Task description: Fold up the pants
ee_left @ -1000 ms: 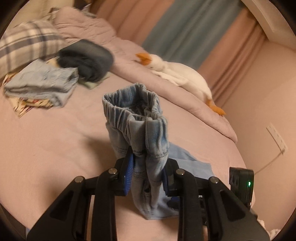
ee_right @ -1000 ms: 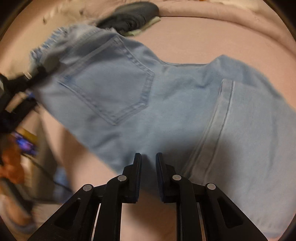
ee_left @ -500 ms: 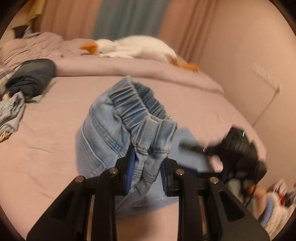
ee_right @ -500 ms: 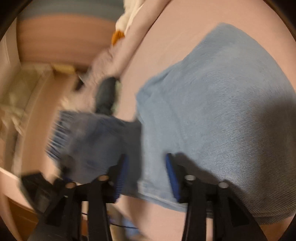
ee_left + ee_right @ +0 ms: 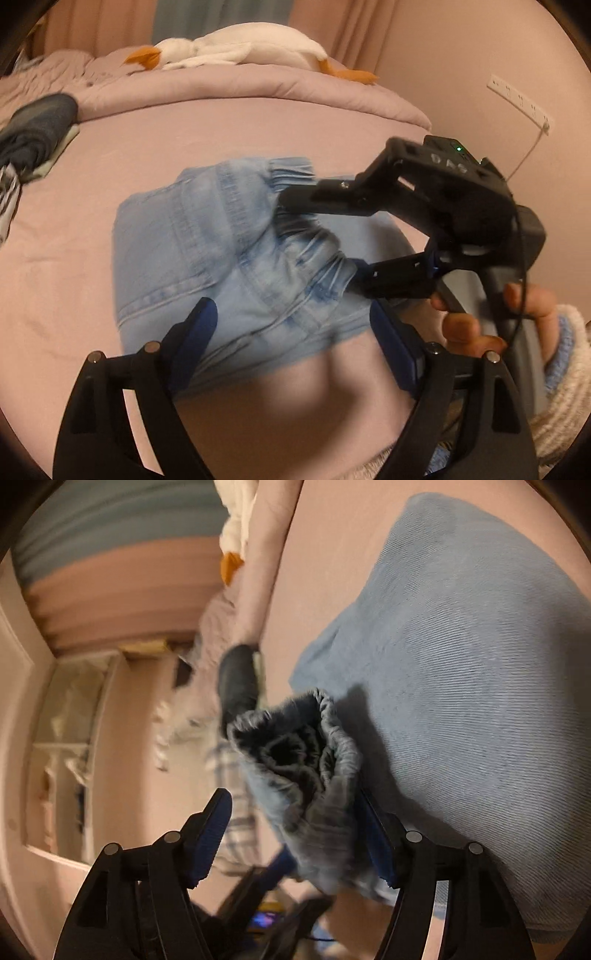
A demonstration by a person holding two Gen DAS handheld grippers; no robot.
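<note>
The right gripper [image 5: 325, 254] bears raised lettering, too blurred to read with confidence. A pink bed [image 5: 66, 280] fills the room's near side, with a white plush goose [image 5: 236, 48] far off. Folded light-blue pants [image 5: 207, 258] lie mid-bed. Both the left gripper [image 5: 291, 339] and the right are opening, denim loose between their pads.

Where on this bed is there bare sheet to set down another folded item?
Free: the wide pink sheet left of the jeans, bordered behind by the rolled duvet. Crowded: the far left edge with the dark clothes pile, and the right side, where the right tool works.
</note>
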